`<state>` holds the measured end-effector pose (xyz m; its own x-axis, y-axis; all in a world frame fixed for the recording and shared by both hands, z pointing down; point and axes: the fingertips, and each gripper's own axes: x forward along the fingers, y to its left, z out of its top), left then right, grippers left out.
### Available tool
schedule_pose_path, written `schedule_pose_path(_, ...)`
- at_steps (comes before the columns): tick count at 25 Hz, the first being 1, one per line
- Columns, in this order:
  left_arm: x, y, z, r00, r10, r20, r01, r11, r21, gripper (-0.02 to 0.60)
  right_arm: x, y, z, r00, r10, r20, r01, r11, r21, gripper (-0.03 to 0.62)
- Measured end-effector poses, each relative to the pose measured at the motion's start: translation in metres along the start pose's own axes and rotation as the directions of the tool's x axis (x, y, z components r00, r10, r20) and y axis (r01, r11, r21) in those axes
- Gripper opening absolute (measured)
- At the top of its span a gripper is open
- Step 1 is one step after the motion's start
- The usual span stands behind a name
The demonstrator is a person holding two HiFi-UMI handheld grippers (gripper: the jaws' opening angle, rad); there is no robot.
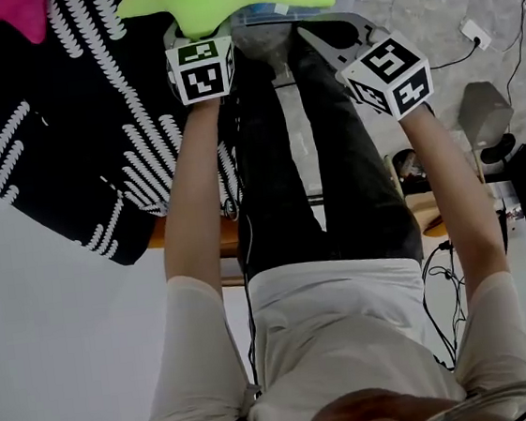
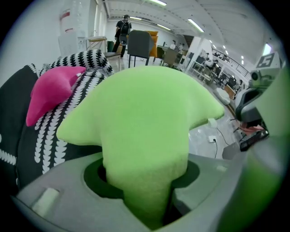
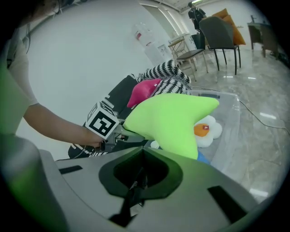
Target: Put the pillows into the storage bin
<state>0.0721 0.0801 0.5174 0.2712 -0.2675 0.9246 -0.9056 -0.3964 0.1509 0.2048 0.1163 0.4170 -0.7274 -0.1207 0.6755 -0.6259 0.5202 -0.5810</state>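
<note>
Head view: left gripper [image 1: 202, 68] holds the green star pillow [image 1: 225, 0] aloft, overlapping the clear storage bin [image 1: 264, 14]; left gripper view: jaws pinch one pillow arm; right gripper view: right gripper [image 3: 144, 152] jaws pressed together, empty.

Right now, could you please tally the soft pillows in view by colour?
Lime-green plush star pillow: 1
Magenta plush pillow: 1
White plush flower pillow, orange centre: 1
Total: 3, not counting a mostly hidden blue thing.
</note>
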Motion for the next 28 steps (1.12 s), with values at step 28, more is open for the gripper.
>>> schedule_pose_path(28, 0.008, 0.089, 0.01, 0.995, -0.054, 0.081, 0.058, 0.997, -0.047, 0.436, 0.082, 0.009, 0.048, 0.99, -0.046, -0.133, 0.008, 0.961, -0.276, 0.002)
